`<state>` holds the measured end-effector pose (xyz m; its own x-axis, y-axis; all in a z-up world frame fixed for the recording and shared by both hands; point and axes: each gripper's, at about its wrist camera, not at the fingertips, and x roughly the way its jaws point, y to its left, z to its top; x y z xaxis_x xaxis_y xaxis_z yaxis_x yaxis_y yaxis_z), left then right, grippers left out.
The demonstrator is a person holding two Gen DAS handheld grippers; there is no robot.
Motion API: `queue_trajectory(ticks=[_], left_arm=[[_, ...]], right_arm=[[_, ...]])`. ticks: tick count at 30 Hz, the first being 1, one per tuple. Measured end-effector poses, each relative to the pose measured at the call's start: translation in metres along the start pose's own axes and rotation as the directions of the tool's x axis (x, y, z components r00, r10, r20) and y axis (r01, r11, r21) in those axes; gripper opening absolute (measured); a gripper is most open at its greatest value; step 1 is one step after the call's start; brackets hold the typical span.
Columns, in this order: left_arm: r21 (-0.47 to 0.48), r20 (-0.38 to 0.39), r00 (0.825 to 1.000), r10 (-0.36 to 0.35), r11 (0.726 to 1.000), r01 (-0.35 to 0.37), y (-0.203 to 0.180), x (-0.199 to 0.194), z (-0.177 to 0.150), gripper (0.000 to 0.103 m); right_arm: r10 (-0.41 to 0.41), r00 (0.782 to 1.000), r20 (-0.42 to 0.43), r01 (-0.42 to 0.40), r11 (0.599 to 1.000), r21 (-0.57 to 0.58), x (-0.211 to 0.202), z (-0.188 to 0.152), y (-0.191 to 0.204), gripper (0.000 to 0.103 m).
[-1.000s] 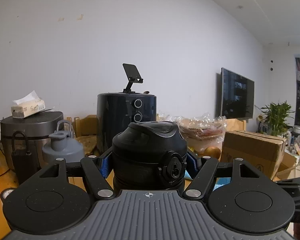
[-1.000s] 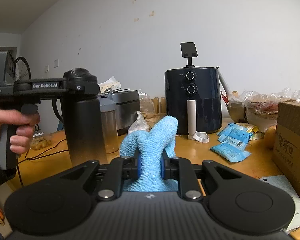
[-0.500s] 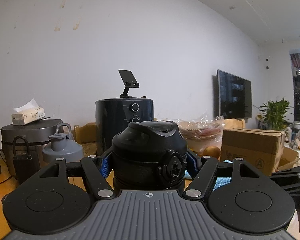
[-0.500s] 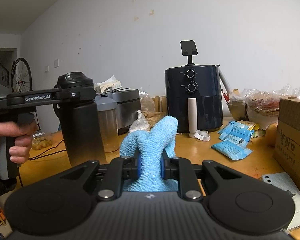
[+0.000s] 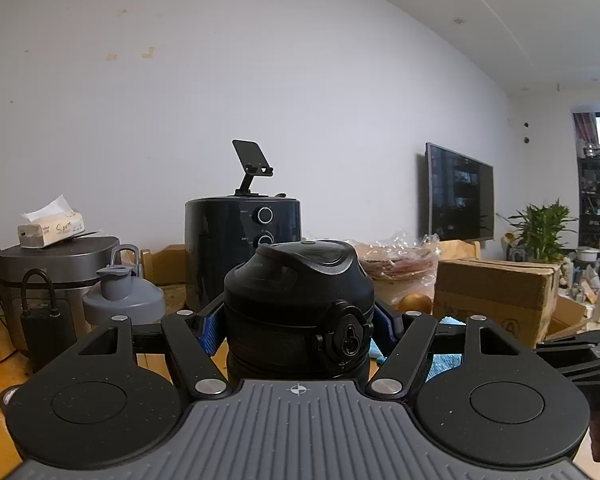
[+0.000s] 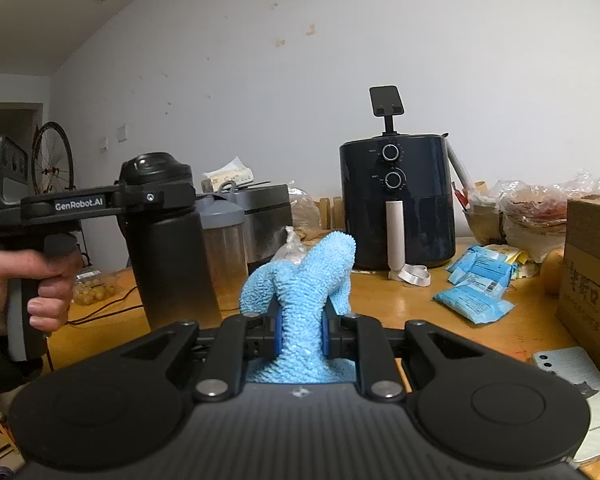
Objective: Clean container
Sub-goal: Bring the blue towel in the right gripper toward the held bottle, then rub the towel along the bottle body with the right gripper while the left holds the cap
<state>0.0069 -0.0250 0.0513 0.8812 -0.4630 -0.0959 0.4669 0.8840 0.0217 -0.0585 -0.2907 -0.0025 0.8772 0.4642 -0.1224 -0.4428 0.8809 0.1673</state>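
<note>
A tall black bottle (image 6: 168, 248) with a domed black lid (image 5: 300, 280) is held upright above the wooden table. My left gripper (image 5: 298, 326) is shut on it just below the lid, blue pads pressed to both sides. From the right wrist view the left gripper (image 6: 156, 198) shows at the left, a hand (image 6: 32, 280) on its handle. My right gripper (image 6: 302, 330) is shut on a fluffy light-blue cloth (image 6: 306, 276) that sticks up between its fingers, to the right of the bottle and apart from it.
A dark air fryer (image 6: 396, 200) with a phone stand on top stands at the back. A grey-lidded shaker (image 6: 224, 248), a rice cooker (image 5: 48, 276), blue packets (image 6: 476, 284), a cardboard box (image 6: 592, 272) and a phone (image 6: 580, 392) crowd the wooden table (image 6: 440, 320).
The left gripper with the bottle has risen and drifted right, closer to the cloth. The right gripper still holds the cloth in the same place.
</note>
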Motion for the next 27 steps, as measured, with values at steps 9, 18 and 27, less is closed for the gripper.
queue_trajectory(ticks=[9, 18, 27], left_arm=[[0.001, -0.007, 1.0, -0.007, 1.0, 0.007, 0.001, 0.0, 0.001, 0.068], [0.004, -0.018, 1.0, -0.017, 1.0, 0.017, 0.003, 0.002, 0.002, 0.068], [0.023, -0.024, 0.999, -0.03, 0.999, 0.031, 0.0, 0.002, 0.002, 0.068]], right_arm=[[0.07, 0.997, 0.019, -0.07, 0.997, 0.013, 0.006, -0.003, 0.002, 0.012], [0.183, 0.982, 0.049, -0.185, 0.982, 0.029, 0.019, -0.006, 0.004, 0.012], [0.257, 0.965, 0.054, -0.259, 0.965, 0.033, 0.029, -0.001, 0.013, 0.012]])
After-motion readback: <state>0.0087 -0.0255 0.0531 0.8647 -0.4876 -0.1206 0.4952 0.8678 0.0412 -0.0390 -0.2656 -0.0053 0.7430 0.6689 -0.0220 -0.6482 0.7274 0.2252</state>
